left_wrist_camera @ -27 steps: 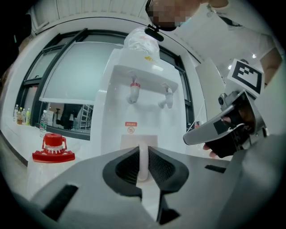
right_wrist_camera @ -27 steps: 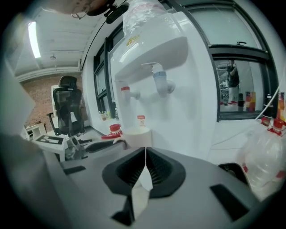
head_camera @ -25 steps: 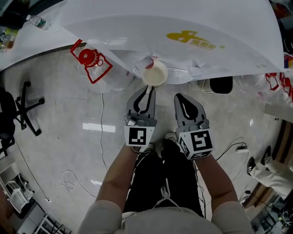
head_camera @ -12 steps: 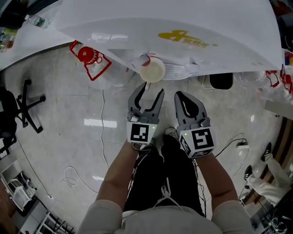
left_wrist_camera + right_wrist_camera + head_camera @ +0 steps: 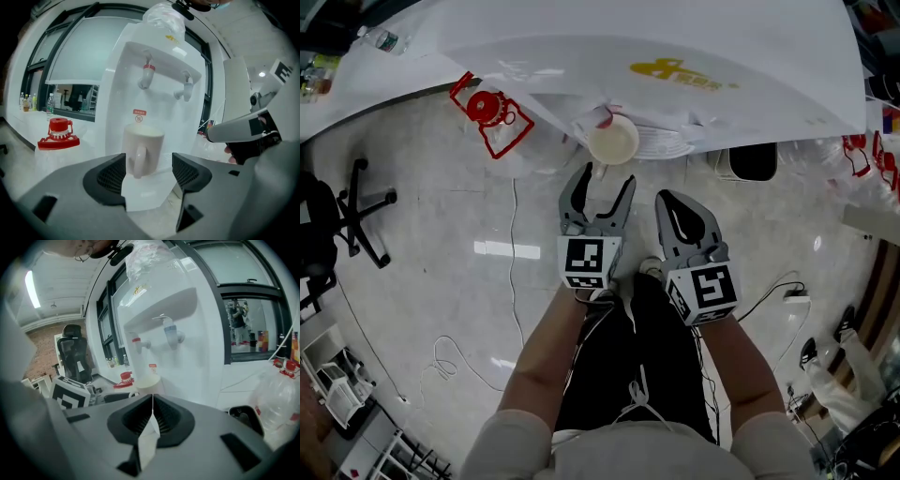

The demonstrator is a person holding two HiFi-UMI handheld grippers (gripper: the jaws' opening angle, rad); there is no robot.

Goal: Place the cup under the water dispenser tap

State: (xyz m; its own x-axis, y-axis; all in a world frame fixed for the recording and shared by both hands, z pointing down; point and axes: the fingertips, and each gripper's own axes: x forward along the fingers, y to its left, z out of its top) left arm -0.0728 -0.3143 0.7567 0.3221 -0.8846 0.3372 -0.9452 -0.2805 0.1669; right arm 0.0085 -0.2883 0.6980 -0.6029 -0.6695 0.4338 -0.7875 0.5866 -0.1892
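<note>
Jaws on left gripper point(image 5: 605, 178): spread wide, just been opening, pads touching nothing. Cup point(image 5: 612, 141) seen through the gap, but just beyond the tips and not gripped. Jaws on right gripper point(image 5: 675, 201): clenched tip to tip, nothing between.

Counts:
- One cup.
- One water dispenser point(image 5: 161, 51).
- Two taps.
- Two grippers, each with one marker cube.
- One office chair point(image 5: 356, 211).
- One thin cable point(image 5: 512, 253) trailing over the floor point(image 5: 422, 281).

Materials and shapes:
- Dispenser: white, smooth plastic, boxy front with a recessed bay. Small red-and-white sticker point(image 5: 139, 112) on the bay wall.
- Red tap point(image 5: 147, 75): white spout with a red collar, on the left as seen from the left gripper.
- Second tap point(image 5: 186, 88): pale spout, blue collar in the right gripper view.
- Jaws: grey, curved, with ribbed dark pads.
- Floor: glossy pale tile, bright reflections.
- Red plastic handle point(image 5: 58, 133) to the left of the dispenser.

Cup:
- Plain, cream-white, glazed, and cylindrical.
- Upright, mouth up, one loop handle turned towards the left gripper.
- Inside looks empty from the head view.
- Standing free on the white ledge point(image 5: 140, 197) in the dispenser bay, beneath the red tap, with a clear gap between rim and spout.
- Right gripper beside the left one, well clear of the cup.
</note>
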